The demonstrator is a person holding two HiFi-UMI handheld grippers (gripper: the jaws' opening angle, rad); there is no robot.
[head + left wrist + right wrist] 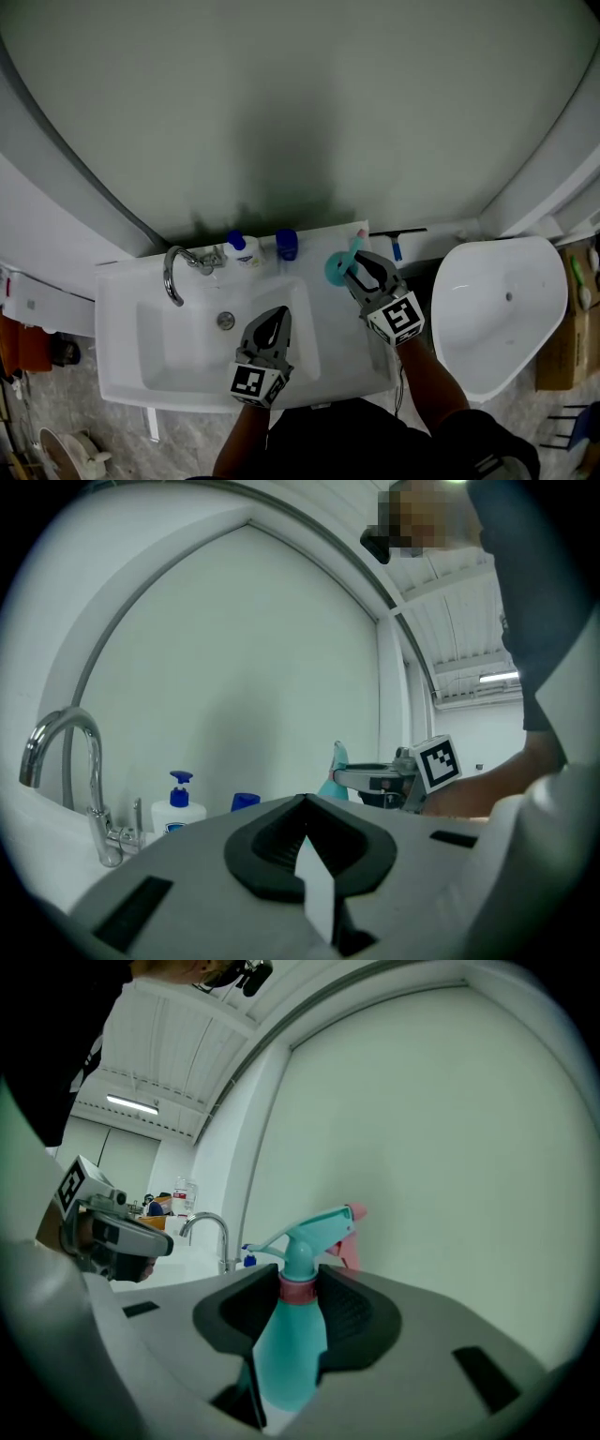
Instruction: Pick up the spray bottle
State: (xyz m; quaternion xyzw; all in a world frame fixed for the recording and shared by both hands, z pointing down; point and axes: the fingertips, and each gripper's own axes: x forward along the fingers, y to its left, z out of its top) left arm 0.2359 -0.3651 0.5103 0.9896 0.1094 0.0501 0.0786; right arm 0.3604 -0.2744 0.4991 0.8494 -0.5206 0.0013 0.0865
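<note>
Faucet (173,272), soap pump (242,248), blue cap (287,245) stand L of spray bottle (337,268).

Nothing legible; the label on the soap bottle (178,813) is too small.

A white washbasin (122,309) serves as the worktop, its shallow rectangular bowl sunk in the middle with a round metal drain (226,321) near the bowl's rear. Taking the drain as the centre of the dial in the head view, a chrome tap (174,272) stands on the rear ledge at about 11 o'clock, its spout arching toward 10 o'clock. A white pump bottle with a blue head (242,248) stands upright on the ledge at 12 o'clock, just beside the tap's base. A blue-capped container (287,245) stands on the same ledge at 1 o'clock, near the pump bottle but apart from it.
</note>
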